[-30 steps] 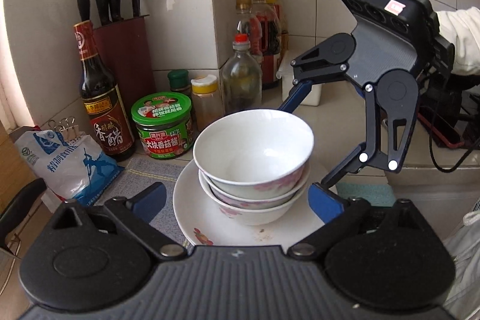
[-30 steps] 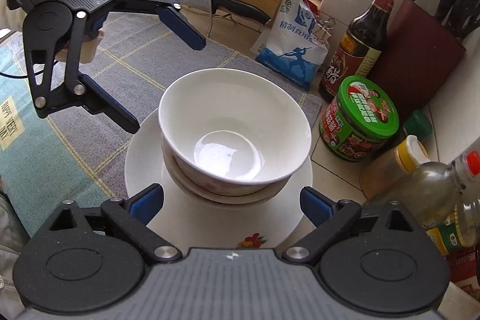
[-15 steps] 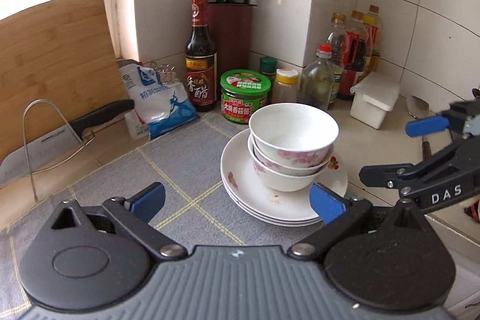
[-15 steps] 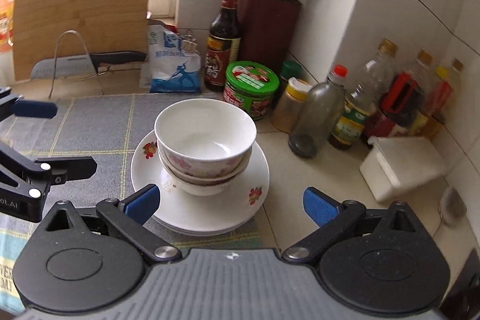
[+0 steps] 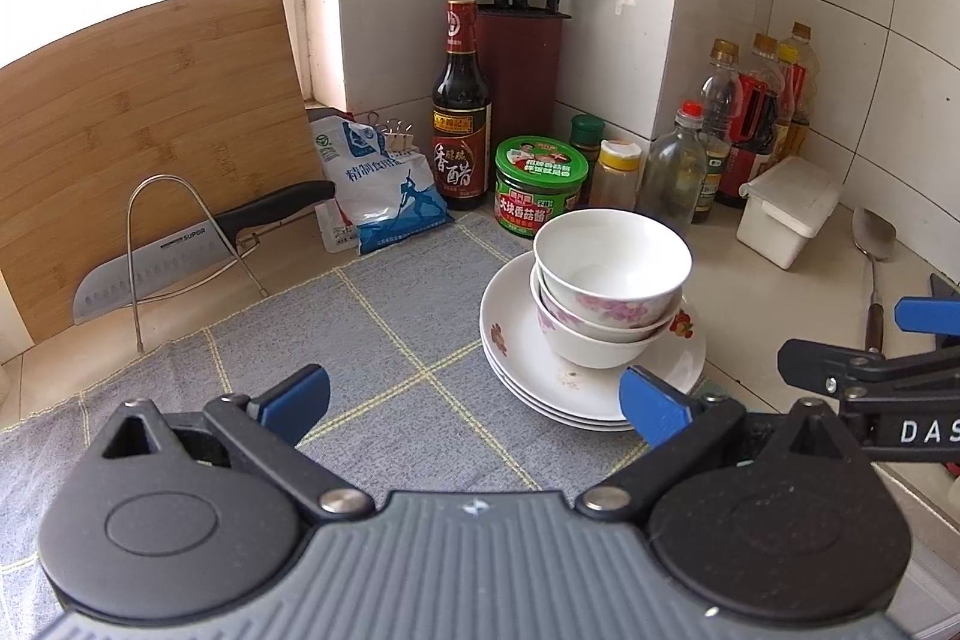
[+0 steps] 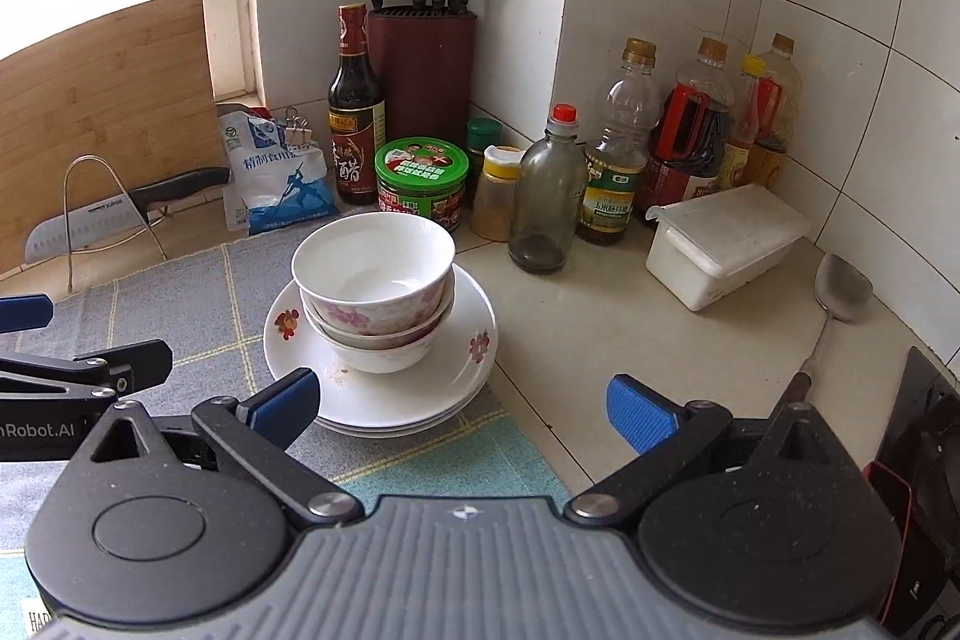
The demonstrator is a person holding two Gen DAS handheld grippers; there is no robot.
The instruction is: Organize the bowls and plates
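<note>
Still, both tongs, left [image 5: 474,397] and right [image 6: 462,403], gaped empty, and the nested bowls [image 6: 373,280] on the plates [image 6: 384,394] might topple if nudged.

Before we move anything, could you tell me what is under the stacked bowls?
The stacked bowls sit on stacked white plates; the plates' centres are covered.

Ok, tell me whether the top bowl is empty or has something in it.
Empty: the top bowl shows only its bare, glossy white inside, upright on the bowl beneath.
</note>
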